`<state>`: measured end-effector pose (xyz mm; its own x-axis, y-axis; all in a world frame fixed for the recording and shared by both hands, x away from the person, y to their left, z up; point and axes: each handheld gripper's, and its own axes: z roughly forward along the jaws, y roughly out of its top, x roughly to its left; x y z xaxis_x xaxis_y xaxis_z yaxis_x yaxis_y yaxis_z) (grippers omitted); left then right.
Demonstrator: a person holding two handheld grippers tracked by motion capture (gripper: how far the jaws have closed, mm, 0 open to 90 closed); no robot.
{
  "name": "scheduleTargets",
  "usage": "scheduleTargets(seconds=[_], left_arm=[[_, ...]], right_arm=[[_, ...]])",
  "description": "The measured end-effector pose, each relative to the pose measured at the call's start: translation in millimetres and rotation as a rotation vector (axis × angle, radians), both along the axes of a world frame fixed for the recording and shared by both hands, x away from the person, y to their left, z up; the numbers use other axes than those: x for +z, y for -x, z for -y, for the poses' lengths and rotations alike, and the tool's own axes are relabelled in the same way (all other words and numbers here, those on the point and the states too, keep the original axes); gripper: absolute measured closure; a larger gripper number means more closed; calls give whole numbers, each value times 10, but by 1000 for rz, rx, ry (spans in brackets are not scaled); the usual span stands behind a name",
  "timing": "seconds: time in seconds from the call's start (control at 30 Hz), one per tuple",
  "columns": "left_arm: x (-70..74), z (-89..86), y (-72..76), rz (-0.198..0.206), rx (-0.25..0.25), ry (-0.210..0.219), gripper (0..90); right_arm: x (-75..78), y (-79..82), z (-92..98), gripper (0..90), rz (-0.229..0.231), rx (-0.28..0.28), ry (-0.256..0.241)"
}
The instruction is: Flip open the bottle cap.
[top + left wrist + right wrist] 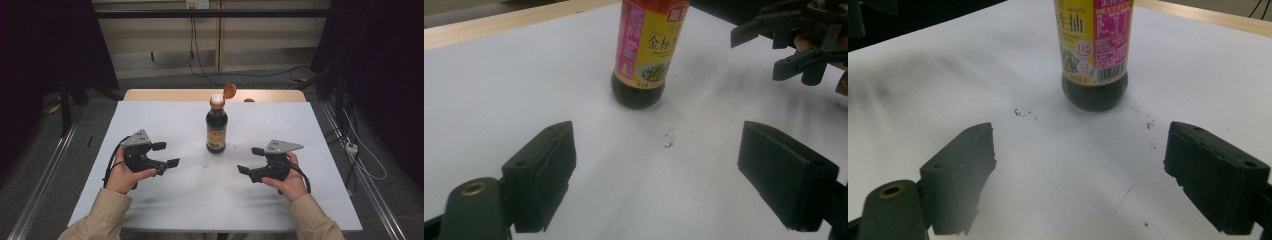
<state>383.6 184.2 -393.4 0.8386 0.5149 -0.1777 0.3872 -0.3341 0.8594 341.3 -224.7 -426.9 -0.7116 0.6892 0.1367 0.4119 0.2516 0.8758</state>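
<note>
A dark soy-sauce bottle [216,125] with a yellow and pink label stands upright in the middle of the white table sheet, its orange flip cap [229,91] hinged open. In the left gripper view the bottle [644,55] stands ahead of the jaws, and in the right gripper view the bottle [1094,55] does too. My left gripper [166,154] rests left of it, open and empty, jaws pointing right. My right gripper [250,160] rests right of it, open and empty, jaws pointing left. The right gripper [791,45] also appears far off in the left gripper view.
The white sheet [165,115] covers a wooden table [150,94] whose far edge shows behind the bottle. Small dark specks [668,140] mark the sheet in front of the bottle. Metal rails [45,170] and cables [360,150] lie on the floor either side.
</note>
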Motion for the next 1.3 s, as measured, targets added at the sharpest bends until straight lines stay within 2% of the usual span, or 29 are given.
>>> scheduleTargets(seconds=[0.53,1.0,1.3], left_arm=[[-163,-188,134,-20,35,-16,143],[-218,-268,225,1,50,-23,143],[-274,-343,260,-4,66,-27,143]], right_arm=[[-43,157,145,127,2,-11,20],[-79,276,279,126,6,-28,49],[-136,390,401,126,-1,-37,57]])
